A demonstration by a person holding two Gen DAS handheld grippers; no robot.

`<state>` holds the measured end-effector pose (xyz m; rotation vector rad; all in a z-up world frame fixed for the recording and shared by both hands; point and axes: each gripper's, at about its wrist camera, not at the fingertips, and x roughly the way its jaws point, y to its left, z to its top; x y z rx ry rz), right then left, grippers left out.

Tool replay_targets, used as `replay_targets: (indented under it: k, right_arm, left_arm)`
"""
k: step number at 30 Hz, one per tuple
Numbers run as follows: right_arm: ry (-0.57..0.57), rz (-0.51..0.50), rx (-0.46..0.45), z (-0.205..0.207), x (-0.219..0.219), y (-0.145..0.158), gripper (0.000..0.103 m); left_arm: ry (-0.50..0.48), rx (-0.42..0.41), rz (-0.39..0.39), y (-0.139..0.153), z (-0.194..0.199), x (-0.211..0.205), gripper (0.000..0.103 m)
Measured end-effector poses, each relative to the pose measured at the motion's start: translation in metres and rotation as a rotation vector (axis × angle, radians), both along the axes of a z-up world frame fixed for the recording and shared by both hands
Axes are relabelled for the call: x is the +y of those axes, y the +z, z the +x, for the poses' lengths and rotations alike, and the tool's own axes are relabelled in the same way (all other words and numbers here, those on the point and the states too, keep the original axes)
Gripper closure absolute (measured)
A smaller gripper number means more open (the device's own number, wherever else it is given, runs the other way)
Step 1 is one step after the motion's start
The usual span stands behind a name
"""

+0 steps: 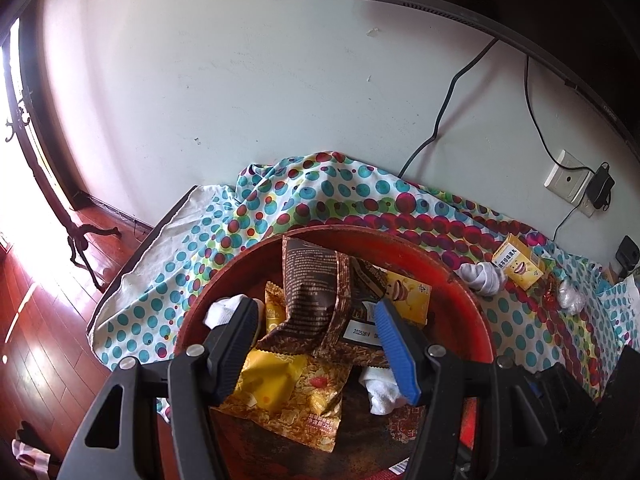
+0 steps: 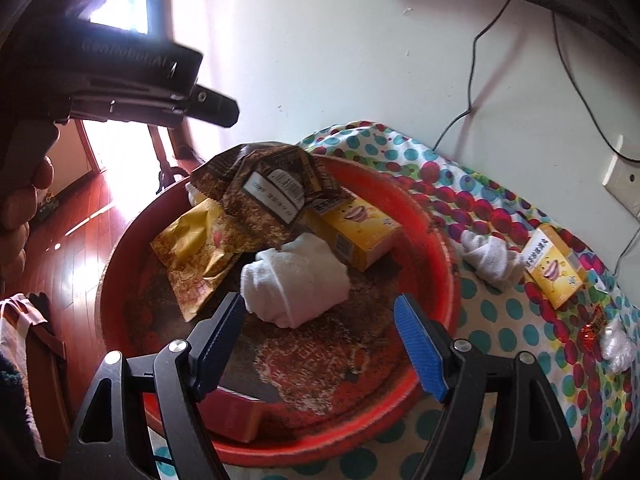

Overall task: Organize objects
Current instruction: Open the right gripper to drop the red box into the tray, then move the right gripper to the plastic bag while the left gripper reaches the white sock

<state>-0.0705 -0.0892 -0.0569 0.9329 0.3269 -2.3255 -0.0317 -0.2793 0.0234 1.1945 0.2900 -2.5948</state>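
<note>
A round red tray (image 2: pixel 436 248) sits on a surface under a polka-dot cloth (image 2: pixel 472 300). The right gripper (image 2: pixel 320 320) hovers over the tray's near side, fingers spread wide and empty; a rolled white cloth (image 2: pixel 296 280) lies in the tray just ahead between them, soft and lumpy, with no clear long axis. The left gripper (image 1: pixel 316 340) hangs over the snack packets, fingers wide, gripping nothing. Outside the tray to the right, nearer the right hand, wait another white cloth roll (image 2: pixel 490 256) and a small yellow carton (image 2: pixel 554 268).
</note>
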Motion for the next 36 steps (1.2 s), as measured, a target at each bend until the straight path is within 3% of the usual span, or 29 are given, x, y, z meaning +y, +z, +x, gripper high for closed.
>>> replay_targets:
  k: [6, 12, 19, 24, 27, 36]
  right_arm:
    - [-0.166, -0.006, -0.002, -0.02, 0.09, 0.005, 0.028]
    - [-0.384, -0.027, -0.009, -0.049, 0.192, 0.007, 0.027]
    - [-0.568, -0.006, -0.024, -0.074, 0.27, -0.009, 0.027]
    - [-0.624, -0.018, -0.052, -0.092, 0.293, -0.024, 0.027]
    - [-0.626, -0.011, -0.056, -0.104, 0.296, -0.03, 0.027]
    - [-0.599, -0.02, -0.114, -0.135, 0.295, -0.048, 0.028]
  left_arm:
    - [-0.067, -0.021, -0.033, -0.006, -0.012, 0.032, 0.041]
    - [-0.198, -0.039, -0.058, -0.015, -0.026, 0.082, 0.041]
    - [-0.307, -0.066, -0.054, -0.034, -0.041, 0.128, 0.04]
    - [-0.353, -0.059, -0.091, -0.043, -0.045, 0.151, 0.041]
    - [-0.371, -0.053, -0.077, -0.049, -0.048, 0.158, 0.041]
    - [-0.423, -0.028, -0.133, -0.065, -0.054, 0.182, 0.04]
